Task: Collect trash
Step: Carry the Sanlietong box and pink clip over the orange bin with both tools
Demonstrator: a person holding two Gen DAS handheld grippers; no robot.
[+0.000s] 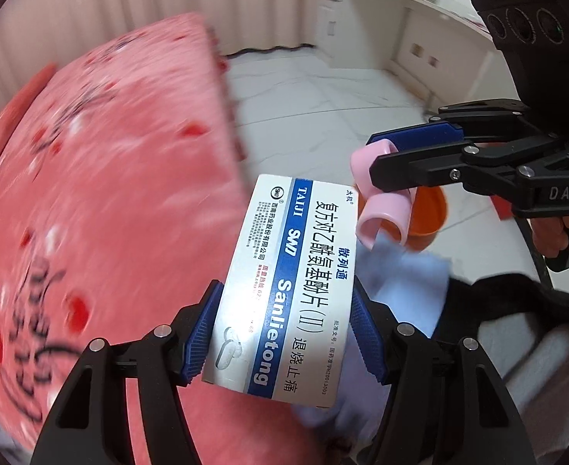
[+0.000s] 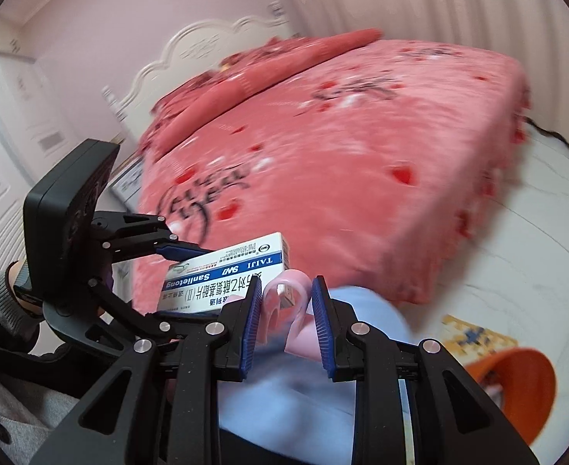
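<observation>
My left gripper (image 1: 284,333) is shut on a white and blue medicine box (image 1: 288,286), its blue pads pressing both long sides. The right wrist view shows the same box (image 2: 226,271) held flat in the left gripper (image 2: 195,283), just left of my right one. My right gripper (image 2: 286,321) is shut on a curled pink plastic piece (image 2: 284,302) that loops up between its pads. In the left wrist view that pink piece (image 1: 377,197) hangs from the right gripper (image 1: 385,155), close beside the box. An orange bin (image 1: 427,213) stands on the floor behind it.
A bed with a pink-red cover (image 2: 323,155) fills the left and middle. The white marble floor (image 1: 303,108) lies beyond, with a black cable (image 1: 269,50). The orange bin (image 2: 516,379) sits by a patterned mat (image 2: 470,333). Light blue fabric (image 2: 284,387) lies under both grippers. White cabinets (image 1: 400,38) line the far wall.
</observation>
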